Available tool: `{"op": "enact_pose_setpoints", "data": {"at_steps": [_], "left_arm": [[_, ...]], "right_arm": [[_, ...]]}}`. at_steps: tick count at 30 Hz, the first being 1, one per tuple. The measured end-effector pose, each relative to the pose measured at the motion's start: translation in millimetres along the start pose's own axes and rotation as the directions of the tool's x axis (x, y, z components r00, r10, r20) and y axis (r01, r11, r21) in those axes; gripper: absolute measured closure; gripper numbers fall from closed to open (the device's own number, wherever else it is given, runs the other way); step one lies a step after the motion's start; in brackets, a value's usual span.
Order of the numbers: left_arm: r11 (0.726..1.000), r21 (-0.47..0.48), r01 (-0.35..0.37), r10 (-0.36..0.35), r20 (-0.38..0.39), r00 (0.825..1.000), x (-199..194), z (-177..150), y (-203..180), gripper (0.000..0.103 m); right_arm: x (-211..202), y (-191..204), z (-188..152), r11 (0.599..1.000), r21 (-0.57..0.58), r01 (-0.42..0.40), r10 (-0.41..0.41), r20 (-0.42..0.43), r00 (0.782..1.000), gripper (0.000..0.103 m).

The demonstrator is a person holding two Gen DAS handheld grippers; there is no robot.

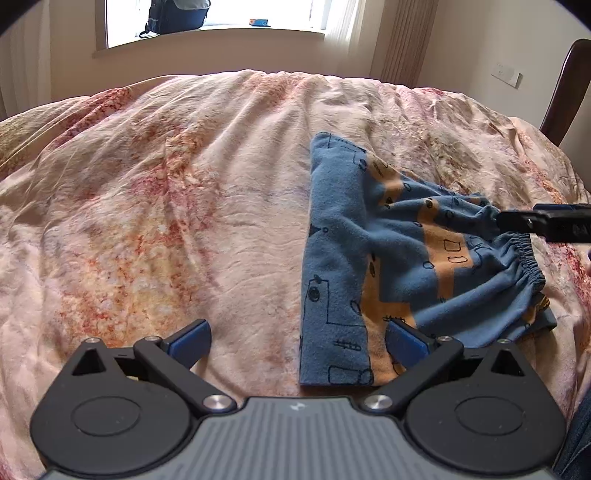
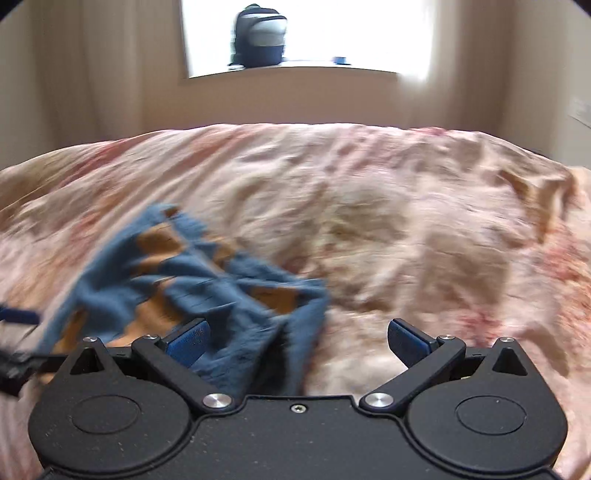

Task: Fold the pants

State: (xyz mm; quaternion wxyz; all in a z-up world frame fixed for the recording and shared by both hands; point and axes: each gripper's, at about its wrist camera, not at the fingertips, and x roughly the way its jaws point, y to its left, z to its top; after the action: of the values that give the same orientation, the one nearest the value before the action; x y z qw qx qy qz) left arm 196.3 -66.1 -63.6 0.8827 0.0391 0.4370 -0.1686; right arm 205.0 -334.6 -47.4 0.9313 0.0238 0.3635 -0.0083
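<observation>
Small blue pants with orange patches (image 1: 406, 251) lie partly folded on the bed, elastic waistband (image 1: 524, 262) at the right. My left gripper (image 1: 297, 341) is open and empty just above the bed, its right finger over the pants' near edge. My right gripper (image 2: 297, 341) is open in its blurred view, with the pants (image 2: 207, 280) bunched against its left finger and under its body. In the left wrist view the right gripper's fingers (image 1: 524, 221) reach in from the right at the waistband.
A pink and orange floral bedspread (image 1: 166, 221) covers the whole bed. A windowsill with a backpack (image 1: 177, 18) is behind it. A dark wooden chair back (image 1: 569, 92) stands at the far right.
</observation>
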Motion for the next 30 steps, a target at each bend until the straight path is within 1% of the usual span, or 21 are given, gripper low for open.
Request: {"op": "enact_pose_setpoints", "data": {"at_steps": [2, 4, 6, 8, 10, 11, 12, 13, 15, 19, 22, 24, 25, 26, 28, 30], "left_arm": [[1.0, -0.001, 0.003, -0.003, 0.0, 1.0, 1, 0, 1, 0.0], [1.0, -0.002, 0.005, -0.005, -0.001, 1.0, 1, 0, 1, 0.0], [1.0, 0.0, 0.007, -0.007, 0.0, 1.0, 1, 0, 1, 0.0], [1.0, -0.001, 0.008, -0.008, 0.001, 1.0, 2, -1, 2, 0.0], [1.0, -0.003, 0.012, -0.012, 0.001, 1.0, 2, -2, 2, 0.0], [1.0, -0.003, 0.012, -0.012, 0.0, 1.0, 3, -2, 2, 0.0], [1.0, -0.003, 0.011, -0.011, 0.001, 1.0, 2, -2, 2, 0.0], [1.0, -0.002, 0.012, -0.012, 0.001, 1.0, 2, -2, 2, 0.0], [1.0, 0.001, 0.011, -0.011, 0.001, 1.0, 3, -2, 2, 0.0], [1.0, 0.001, 0.008, -0.008, 0.0, 1.0, 2, -2, 2, 0.0], [1.0, -0.002, 0.005, -0.005, 0.0, 1.0, 2, -2, 2, 0.0], [1.0, 0.003, 0.0, -0.001, 0.004, 1.0, 3, -3, 1, 0.0], [1.0, 0.007, -0.002, 0.002, 0.008, 1.0, 3, -4, 0, 0.0], [1.0, 0.012, -0.005, 0.005, 0.013, 1.0, 3, -5, 0, 0.0], [1.0, 0.021, -0.006, 0.006, 0.016, 1.0, 3, -6, -1, 0.0], [1.0, 0.028, -0.007, 0.007, 0.01, 1.0, 3, -5, -2, 0.0]], "right_arm": [[0, -4, 1, 1.0, 0.017, 0.024, -0.024, 0.017, 1.0, 0.001], [1, -6, 2, 1.0, 0.027, 0.015, -0.016, 0.032, 0.999, 0.001], [3, -7, 2, 1.0, 0.028, -0.005, 0.005, 0.029, 1.0, 0.001], [11, -4, 3, 1.0, 0.017, -0.011, 0.011, 0.001, 1.0, 0.001], [22, -1, 1, 1.0, -0.008, 0.03, -0.031, -0.058, 0.998, 0.001], [26, -3, -1, 0.999, -0.005, 0.035, -0.035, -0.078, 0.996, 0.001], [27, -5, 0, 1.0, 0.018, 0.025, -0.024, -0.08, 0.996, 0.001], [25, -8, 0, 0.999, 0.045, 0.018, -0.015, -0.074, 0.997, 0.001], [19, -11, 2, 0.997, 0.077, 0.031, -0.029, -0.033, 0.999, 0.001], [11, -12, 3, 0.995, 0.095, 0.007, -0.011, 0.043, 0.999, 0.001], [13, -2, 5, 0.997, 0.052, -0.053, 0.05, 0.06, 0.997, 0.001], [23, 10, 9, 0.996, -0.018, -0.088, 0.089, 0.045, 0.995, 0.001], [29, 15, 12, 0.995, -0.052, -0.089, 0.091, 0.033, 0.995, 0.001], [37, 19, 15, 0.993, -0.085, -0.081, 0.082, 0.016, 0.996, 0.001], [54, 21, 17, 0.993, -0.116, -0.028, 0.026, -0.018, 1.0, 0.001], [57, 13, 19, 0.997, -0.078, 0.011, -0.011, -0.002, 1.0, 0.001]]}}
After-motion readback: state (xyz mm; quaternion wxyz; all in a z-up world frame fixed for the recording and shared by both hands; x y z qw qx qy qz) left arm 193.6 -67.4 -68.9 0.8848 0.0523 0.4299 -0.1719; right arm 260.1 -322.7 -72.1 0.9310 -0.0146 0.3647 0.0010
